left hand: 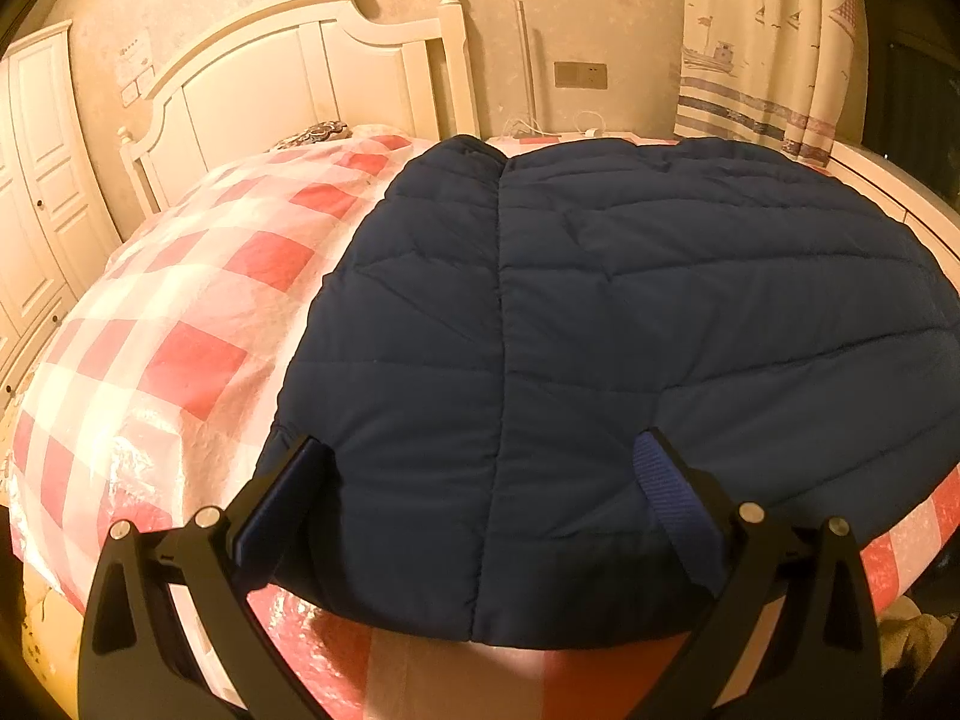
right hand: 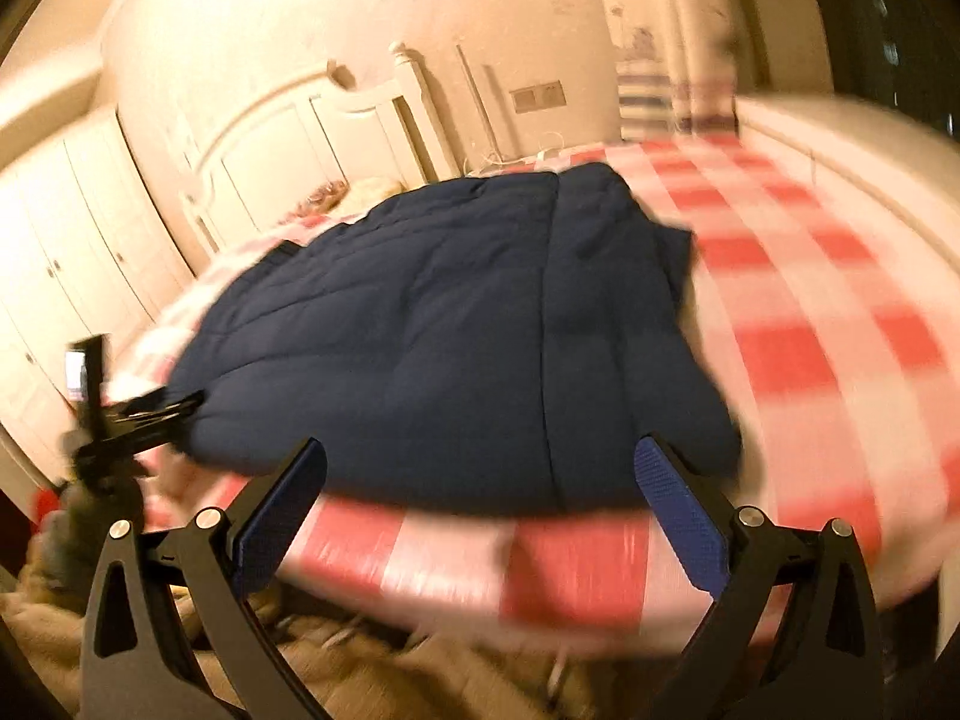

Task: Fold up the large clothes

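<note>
A large navy quilted jacket (left hand: 600, 330) lies flat on the bed, its centre seam running away from me. My left gripper (left hand: 480, 450) hovers open over the jacket's near hem, with nothing between its fingers. In the blurred right wrist view the same jacket (right hand: 456, 324) lies on the check cover, and my right gripper (right hand: 480, 456) stands open just short of its near edge. The left gripper (right hand: 150, 408) shows there as a dark tool at the jacket's left corner.
The bed has a red and white check cover (left hand: 180, 324) under clear plastic. A white headboard (left hand: 288, 60) stands at the far end, white wardrobe doors (left hand: 36, 192) on the left, a patterned curtain (left hand: 762, 42) on the right. Beige fabric (right hand: 336, 678) lies below the bed's edge.
</note>
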Demonstrator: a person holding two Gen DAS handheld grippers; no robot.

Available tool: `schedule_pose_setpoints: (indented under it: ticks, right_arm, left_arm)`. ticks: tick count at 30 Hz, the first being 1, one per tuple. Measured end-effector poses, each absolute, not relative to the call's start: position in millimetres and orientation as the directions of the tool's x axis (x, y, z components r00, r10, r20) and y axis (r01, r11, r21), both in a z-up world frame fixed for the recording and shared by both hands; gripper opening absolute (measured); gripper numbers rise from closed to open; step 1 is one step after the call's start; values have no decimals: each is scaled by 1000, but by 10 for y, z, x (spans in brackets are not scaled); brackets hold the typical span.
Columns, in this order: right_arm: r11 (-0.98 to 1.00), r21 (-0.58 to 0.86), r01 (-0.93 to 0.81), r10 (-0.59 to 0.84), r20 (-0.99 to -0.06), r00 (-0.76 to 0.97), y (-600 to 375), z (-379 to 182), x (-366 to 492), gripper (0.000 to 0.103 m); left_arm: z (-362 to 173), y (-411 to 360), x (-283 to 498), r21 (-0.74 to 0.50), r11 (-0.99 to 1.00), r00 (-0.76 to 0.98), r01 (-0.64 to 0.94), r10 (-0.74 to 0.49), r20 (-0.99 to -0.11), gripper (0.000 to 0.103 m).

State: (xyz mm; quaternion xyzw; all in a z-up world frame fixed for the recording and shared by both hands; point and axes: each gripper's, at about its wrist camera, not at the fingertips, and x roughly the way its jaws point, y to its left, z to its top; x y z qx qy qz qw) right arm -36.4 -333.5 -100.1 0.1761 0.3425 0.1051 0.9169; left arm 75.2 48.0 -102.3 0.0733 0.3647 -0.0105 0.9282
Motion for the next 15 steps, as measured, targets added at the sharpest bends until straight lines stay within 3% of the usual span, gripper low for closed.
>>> schedule_pose_setpoints:
  ticks: [6,12,15]
  right_arm:
    - [856,517,-25,365,-569,737,-3478,-1246,-524,96]
    - [852,523,22,346,-593,727,-3487,-1200,-57,99]
    - [787,608,105,337,-566,752,-3530,-1209,268,99]
  left_arm:
    - [-1022,455,754,135,988,733,71,40,-679,101]
    - [-1022,478,784,124,989,730,78,29,-683,101]
    - [-1031,502,798,108,990,728,85,12,-686,101]
